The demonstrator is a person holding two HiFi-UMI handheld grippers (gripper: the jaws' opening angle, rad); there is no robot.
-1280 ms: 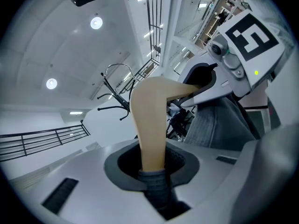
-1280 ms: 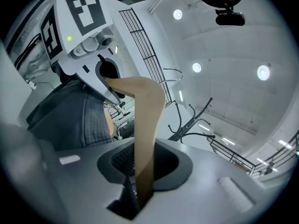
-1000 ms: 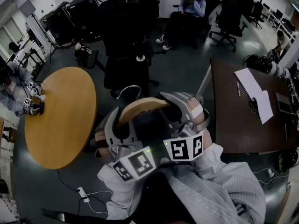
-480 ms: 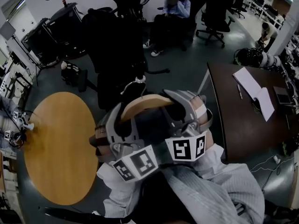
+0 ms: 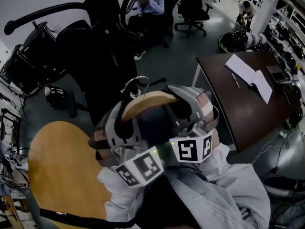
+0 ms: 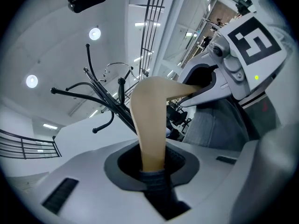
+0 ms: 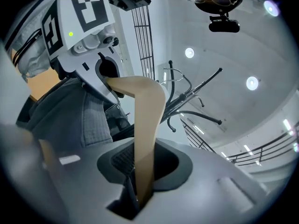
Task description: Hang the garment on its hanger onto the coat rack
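Hanger (image 5: 145, 101) now nearer the coat rack (image 5: 47, 15), left gripper (image 6: 152, 164) and right gripper (image 7: 142, 171) fingers pinching its wooden ends; keep level, lifting the hook (image 5: 136, 84) over a prong.

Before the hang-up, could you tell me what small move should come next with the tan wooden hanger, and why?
Probably raise it and ease it forward a little. The left gripper and right gripper are both clamped on the tan wooden hanger, and its silver wire hook sits beside the black coat rack, not yet over one of its curved arms.
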